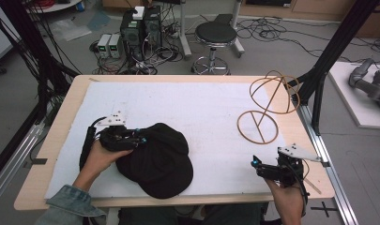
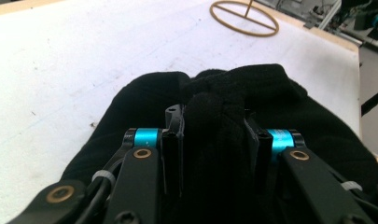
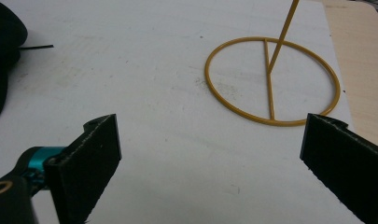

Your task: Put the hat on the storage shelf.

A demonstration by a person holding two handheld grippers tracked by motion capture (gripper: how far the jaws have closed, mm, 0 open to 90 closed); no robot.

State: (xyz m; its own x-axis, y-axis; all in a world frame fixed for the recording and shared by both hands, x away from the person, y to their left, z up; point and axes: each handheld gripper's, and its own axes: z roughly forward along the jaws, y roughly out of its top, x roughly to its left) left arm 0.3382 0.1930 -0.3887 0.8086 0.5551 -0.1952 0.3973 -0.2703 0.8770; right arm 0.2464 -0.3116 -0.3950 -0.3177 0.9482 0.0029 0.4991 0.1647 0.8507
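Left gripper (image 1: 140,138) pinches black hat (image 1: 162,161); right gripper (image 1: 256,165) hovers agape

High view looks forward and down over the whole table (image 1: 75,93). Left gripper view sits close, low over the black hat (image 2: 280,93). Right gripper view faces the wire stand (image 3: 270,81) (shared by all).
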